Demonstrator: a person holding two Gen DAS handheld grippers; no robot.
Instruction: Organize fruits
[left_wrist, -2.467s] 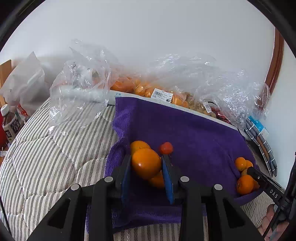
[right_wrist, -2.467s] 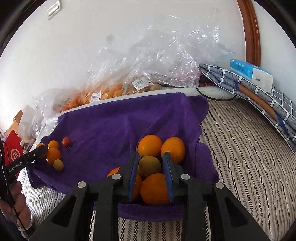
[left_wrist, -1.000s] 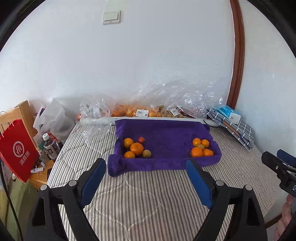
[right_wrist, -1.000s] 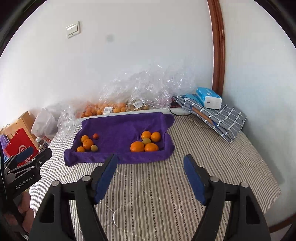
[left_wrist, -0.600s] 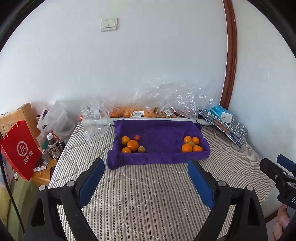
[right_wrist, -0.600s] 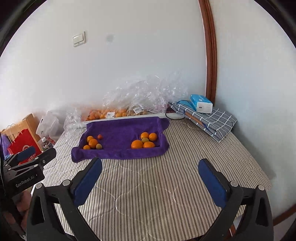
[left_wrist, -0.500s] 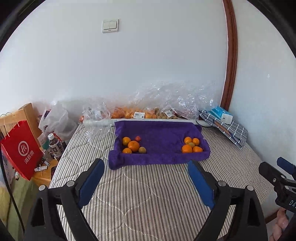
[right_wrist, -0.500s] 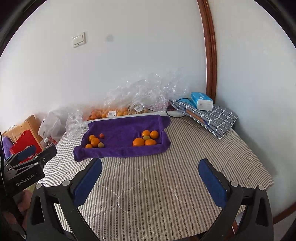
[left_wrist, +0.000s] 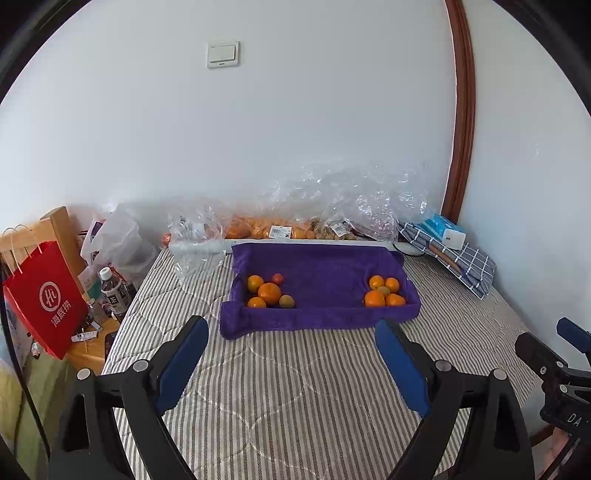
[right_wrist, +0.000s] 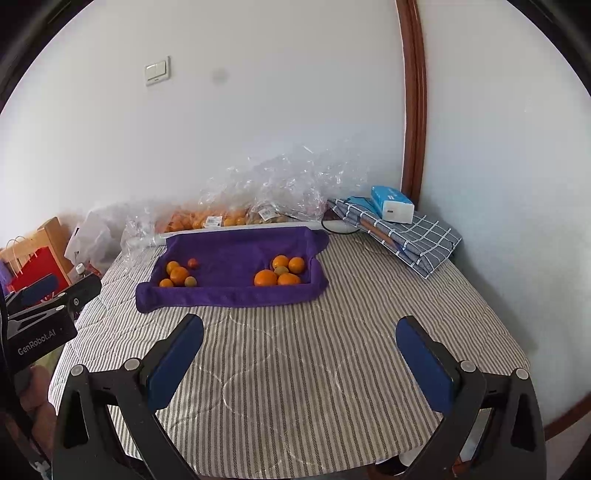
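A purple towel (left_wrist: 325, 273) lies on the striped bed, also in the right wrist view (right_wrist: 236, 247). A left group of oranges (left_wrist: 269, 292) with a small red fruit (left_wrist: 277, 278) sits on it, also in the right wrist view (right_wrist: 178, 275). A right group of oranges (left_wrist: 383, 292) sits near the towel's right edge, also in the right wrist view (right_wrist: 280, 274). My left gripper (left_wrist: 291, 332) is wide open and empty, well back from the towel. My right gripper (right_wrist: 299, 328) is wide open and empty, also far back.
Clear plastic bags of oranges (left_wrist: 295, 225) line the wall behind the towel. A folded checked cloth with a blue tissue box (right_wrist: 391, 205) lies at the right. A red paper bag (left_wrist: 44, 295) and bottles (left_wrist: 110, 288) stand left of the bed.
Both grippers let go of the fruit they held 2.5 s ago, opened wide and pulled far back from the towel. In the last half second they barely moved.
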